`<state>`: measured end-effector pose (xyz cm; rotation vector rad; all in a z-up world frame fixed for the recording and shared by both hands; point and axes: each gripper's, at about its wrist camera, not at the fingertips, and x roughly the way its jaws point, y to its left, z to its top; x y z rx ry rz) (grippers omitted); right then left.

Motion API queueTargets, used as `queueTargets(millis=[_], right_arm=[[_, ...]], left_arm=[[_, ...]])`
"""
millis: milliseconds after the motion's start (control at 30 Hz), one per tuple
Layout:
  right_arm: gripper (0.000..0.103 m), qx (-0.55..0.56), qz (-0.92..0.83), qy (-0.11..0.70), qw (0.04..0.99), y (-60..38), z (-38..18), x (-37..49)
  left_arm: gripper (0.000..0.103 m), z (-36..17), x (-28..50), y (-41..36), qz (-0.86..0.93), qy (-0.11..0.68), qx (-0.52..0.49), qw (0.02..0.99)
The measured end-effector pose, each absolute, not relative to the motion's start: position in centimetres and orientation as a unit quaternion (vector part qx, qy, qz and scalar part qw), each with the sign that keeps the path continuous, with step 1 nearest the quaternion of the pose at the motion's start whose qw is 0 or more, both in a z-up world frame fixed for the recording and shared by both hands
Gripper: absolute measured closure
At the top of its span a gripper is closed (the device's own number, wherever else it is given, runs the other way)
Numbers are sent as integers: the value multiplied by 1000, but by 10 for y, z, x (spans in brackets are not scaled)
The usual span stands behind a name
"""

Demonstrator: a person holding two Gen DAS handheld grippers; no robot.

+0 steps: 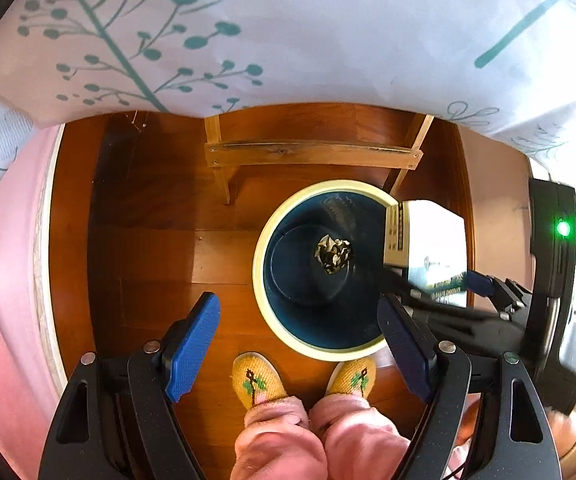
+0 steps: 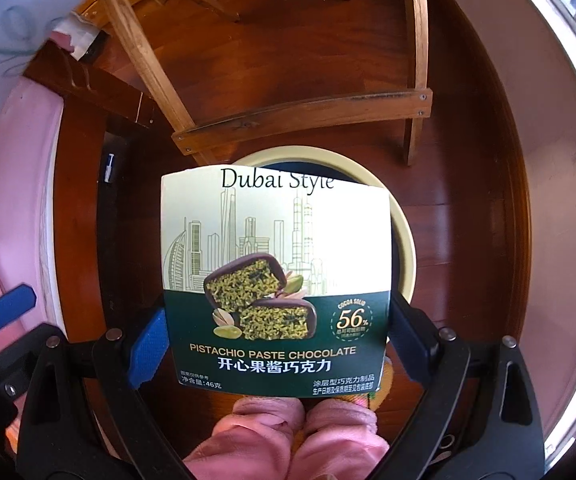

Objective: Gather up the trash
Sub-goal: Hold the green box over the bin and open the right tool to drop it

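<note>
A person in pink trousers (image 1: pixel 320 440) and yellow knitted slippers (image 1: pixel 258 380) stands on the dark wooden floor (image 1: pixel 160 248) with a round bin (image 1: pixel 262 292) right at the toes; the bin has a pale rim and a deep blue inside. At its bottom lies one crumpled scrap of trash (image 1: pixel 333 253), dark and silvery, though from up here I cannot make out what it is. The right gripper (image 2: pixel 278 348) is clenched on a chocolate box (image 2: pixel 276 272), its blue pads (image 2: pixel 150 346) pressing the two sides of the lower half; the box reads "Dubai Style" and "Pistachio Paste Chocolate" and hangs above the bin, covering most of the opening from that side. From the left hand's view the same box sits over the bin's right-hand rim. The left gripper (image 1: pixel 302 354) points down with its jaws spread wide and nothing between them, hovering over the near edge of the bin. A wooden chair frame (image 1: pixel 312 154) stands just beyond the bin, under a white cloth with a teal branch print (image 1: pixel 288 32).
</note>
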<state>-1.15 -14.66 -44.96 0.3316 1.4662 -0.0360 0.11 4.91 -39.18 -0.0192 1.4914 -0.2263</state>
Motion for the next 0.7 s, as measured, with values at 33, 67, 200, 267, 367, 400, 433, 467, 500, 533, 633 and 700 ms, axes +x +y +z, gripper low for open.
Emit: queueTargets(millis=[33, 67, 200, 267, 367, 400, 433, 467, 500, 533, 633, 700], right_arm=[[10, 141, -14, 664, 734, -144, -446, -13], [10, 134, -12, 662, 737, -143, -444, -14], [10, 114, -3, 659, 743, -138, -441, -20], [10, 96, 1, 655, 750, -134, -440, -23], [10, 71, 7, 647, 759, -130, -439, -27], [10, 65, 9, 645, 761, -129, -439, -28], [10, 58, 13, 644, 763, -128, -439, -29], [10, 52, 15, 643, 764, -127, -440, -30], [10, 46, 18, 642, 765, -126, -440, -31], [10, 39, 20, 642, 766, -125, -440, -32], [10, 37, 20, 642, 765, -125, -442, -32], [10, 41, 17, 644, 764, -126, -444, -33]], left_arm=[[21, -392, 3, 49, -102, 676, -8, 730], [21, -393, 5, 48, -103, 675, -9, 730], [21, -397, 13, 42, -110, 672, -5, 732], [21, -402, 16, 37, -119, 673, 2, 730], [21, -410, 23, 28, -132, 677, 11, 724], [21, -412, 24, 25, -136, 678, 13, 722], [21, -414, 26, 23, -141, 678, 15, 721], [21, -416, 27, 20, -145, 677, 17, 721], [21, -417, 28, 18, -148, 677, 17, 721], [21, -418, 29, 17, -150, 676, 18, 721], [21, -420, 31, 14, -151, 676, 14, 721], [21, -420, 31, 13, -152, 677, 14, 720]])
